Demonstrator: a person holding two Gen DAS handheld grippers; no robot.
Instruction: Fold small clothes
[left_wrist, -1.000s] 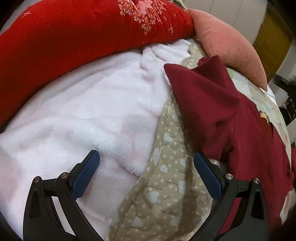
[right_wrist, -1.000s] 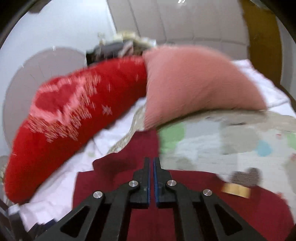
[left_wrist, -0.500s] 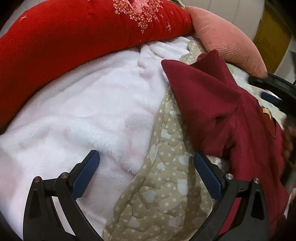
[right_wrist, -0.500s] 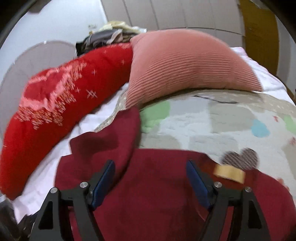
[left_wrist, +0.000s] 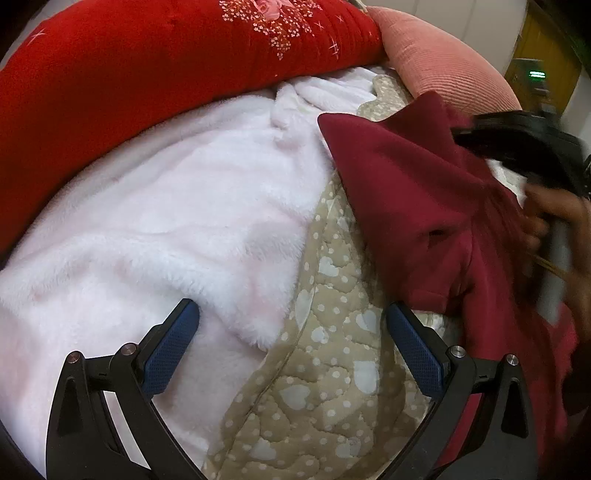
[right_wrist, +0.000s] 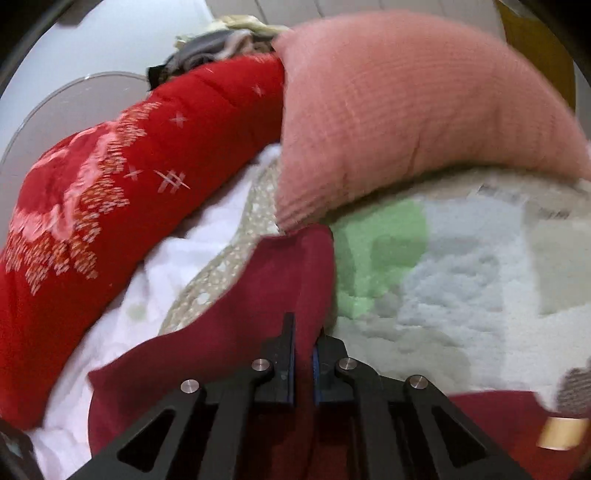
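Observation:
A small dark red garment (left_wrist: 417, 206) lies on the bed at the right, one sleeve pointing up and left. My left gripper (left_wrist: 291, 332) is open and empty, hovering over the white fleece and beige quilt just left of the garment's lower hem. My right gripper (right_wrist: 303, 341) is shut on the dark red garment (right_wrist: 258, 317), pinching a fold of its upper sleeve edge. In the left wrist view the right gripper's body (left_wrist: 517, 144) shows blurred at the right edge, over the garment, with the hand holding it.
A white fleece blanket (left_wrist: 166, 221) lies left, a beige heart-print quilt (left_wrist: 325, 387) beneath the garment. A long red embroidered bolster (left_wrist: 166, 66) and a pink ribbed pillow (right_wrist: 424, 110) lie along the far side. A patchwork blanket (right_wrist: 461, 277) spreads right.
My right gripper opened half a second ago, moved forward onto the sleeve edge and has closed on the red cloth. The left gripper stayed open and shifted slightly.

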